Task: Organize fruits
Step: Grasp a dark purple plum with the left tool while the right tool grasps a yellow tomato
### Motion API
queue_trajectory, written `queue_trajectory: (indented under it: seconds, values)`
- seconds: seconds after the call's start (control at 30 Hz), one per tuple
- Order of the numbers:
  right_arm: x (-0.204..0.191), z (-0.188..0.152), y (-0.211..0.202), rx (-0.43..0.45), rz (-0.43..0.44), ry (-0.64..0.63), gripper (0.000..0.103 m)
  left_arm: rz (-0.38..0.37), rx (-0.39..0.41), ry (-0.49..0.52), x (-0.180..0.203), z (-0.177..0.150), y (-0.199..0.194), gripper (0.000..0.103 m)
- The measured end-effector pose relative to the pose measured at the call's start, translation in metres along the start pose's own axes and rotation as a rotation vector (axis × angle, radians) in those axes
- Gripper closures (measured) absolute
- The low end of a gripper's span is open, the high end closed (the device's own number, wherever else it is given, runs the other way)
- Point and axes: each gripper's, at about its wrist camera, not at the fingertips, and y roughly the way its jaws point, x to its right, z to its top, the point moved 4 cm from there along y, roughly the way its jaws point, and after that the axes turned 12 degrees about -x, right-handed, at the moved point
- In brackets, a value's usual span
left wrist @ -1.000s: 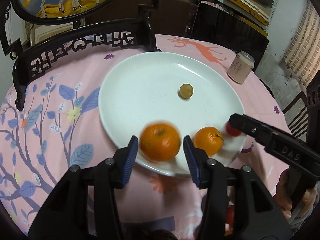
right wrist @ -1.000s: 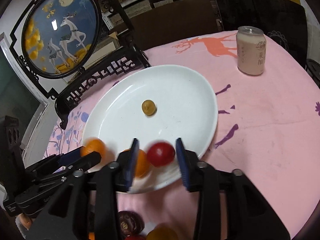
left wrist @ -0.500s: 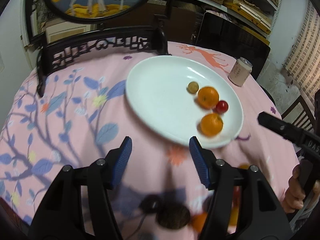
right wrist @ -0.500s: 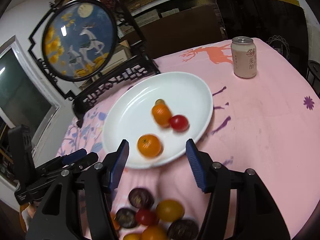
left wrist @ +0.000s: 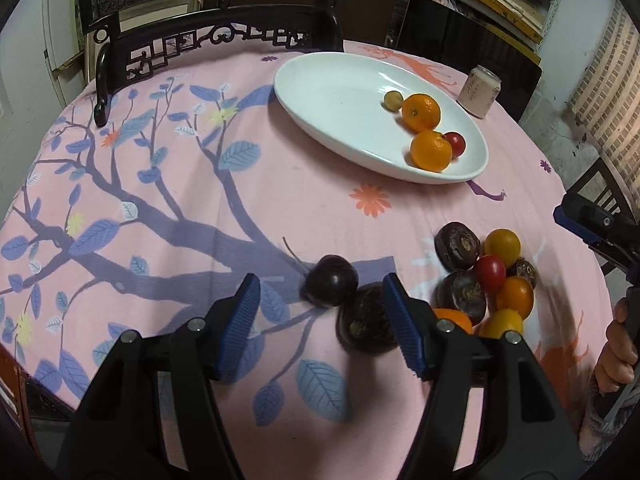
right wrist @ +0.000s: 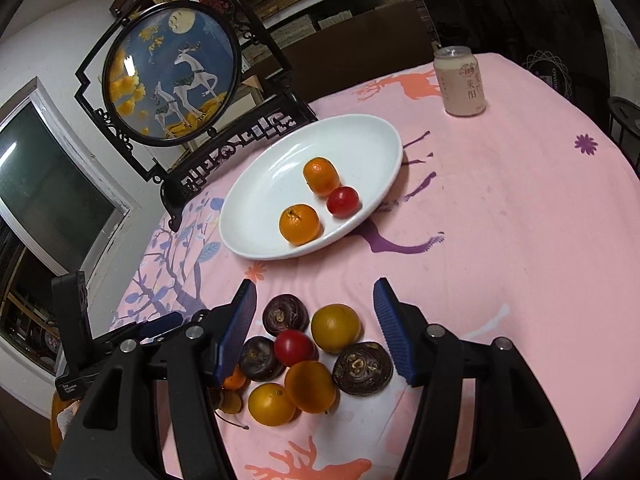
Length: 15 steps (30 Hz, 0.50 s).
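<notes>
A white plate (left wrist: pixel 332 92) (right wrist: pixel 360 136) holds two oranges (left wrist: pixel 421 112) (right wrist: pixel 299 224), a red tomato (left wrist: pixel 456 144) (right wrist: pixel 342 201) and a small brownish fruit (left wrist: pixel 393 100). My left gripper (left wrist: pixel 320 320) is open and empty, low over a dark plum (left wrist: pixel 331 280) and a dark round fruit (left wrist: pixel 366 324). My right gripper (right wrist: pixel 316 324) is open and empty above a pile of fruit: dark fruits (right wrist: pixel 362 368), yellow-orange fruits (right wrist: pixel 335 328) and a red tomato (right wrist: pixel 293 347). The pile also shows in the left wrist view (left wrist: pixel 492 276).
A pale drink can (right wrist: pixel 460 82) (left wrist: pixel 479 92) stands beyond the plate. A dark carved stand with a round deer painting (right wrist: pixel 172 76) sits at the table's far edge (left wrist: pixel 216 40). Pink patterned cloth (right wrist: pixel 520 220) covers the round table.
Both grippers let go of their fruit onto the plate and pulled back toward the near side of the table. They now hover open over the loose fruit pile.
</notes>
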Motion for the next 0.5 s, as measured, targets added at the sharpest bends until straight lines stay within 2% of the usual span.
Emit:
queue_trajectory:
  seconds: [0.1, 0.23, 0.3, 0.5]
  values:
    - [0.006, -0.001, 0.009, -0.037, 0.005, 0.027, 0.042, -0.021, -0.011, -0.016, 0.0, 0.001, 0.003, 0.043]
    - [0.01, -0.002, 0.017, -0.06, 0.008, 0.048, 0.042, -0.041, -0.019, 0.005, 0.011, 0.001, 0.004, 0.062]
    - [0.009, -0.003, 0.017, -0.056, 0.0, 0.041, 0.042, -0.031, -0.014, 0.019, 0.015, 0.0, 0.003, 0.066]
    - [0.0, -0.003, 0.024, -0.071, 0.01, 0.01, 0.042, -0.024, -0.012, 0.012, 0.012, 0.003, 0.005, 0.066]
